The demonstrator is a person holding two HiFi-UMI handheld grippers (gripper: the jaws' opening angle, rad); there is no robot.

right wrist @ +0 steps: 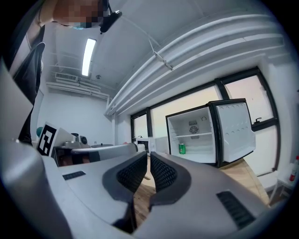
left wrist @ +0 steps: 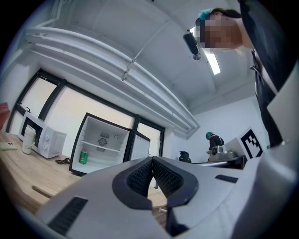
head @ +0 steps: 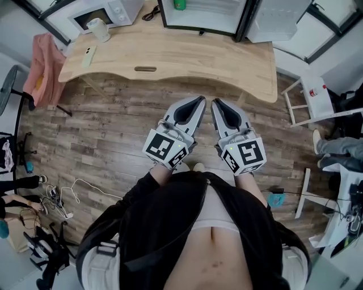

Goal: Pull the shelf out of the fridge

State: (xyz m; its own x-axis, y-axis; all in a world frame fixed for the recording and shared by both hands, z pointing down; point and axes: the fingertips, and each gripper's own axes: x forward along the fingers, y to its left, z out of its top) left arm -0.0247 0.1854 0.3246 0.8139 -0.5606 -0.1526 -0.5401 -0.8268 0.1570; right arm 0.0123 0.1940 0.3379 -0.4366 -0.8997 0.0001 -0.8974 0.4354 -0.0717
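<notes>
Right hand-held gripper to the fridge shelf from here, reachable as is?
Probably not yet. The fridge door is open and the shelf looks unblocked in front, but the right hand-held gripper is shut and held well short of the desk that carries the fridge. Step closer first.

Black jacket (head: 164, 226), grey left tongs (head: 201, 99) and right tongs (head: 215, 102), black-and-white marker cubes (head: 164, 148)

Left gripper (head: 201, 99): light grey shell, black ribbed pads, black-and-white square markers on cube.
Right gripper (head: 215, 102): same light grey, black pads, black-and-white square markers.
Fridge (right wrist: 205, 142): black frame, white interior.
Shelf (right wrist: 192, 134): white.
Can (right wrist: 182, 148): green.
Table (head: 170, 54): pale wood grain.
Floor (head: 113, 130): grey-brown planks.
Microwave (head: 108, 14): white.
Jug (head: 99, 28): cream.
Cloth (head: 44, 68): pink.
</notes>
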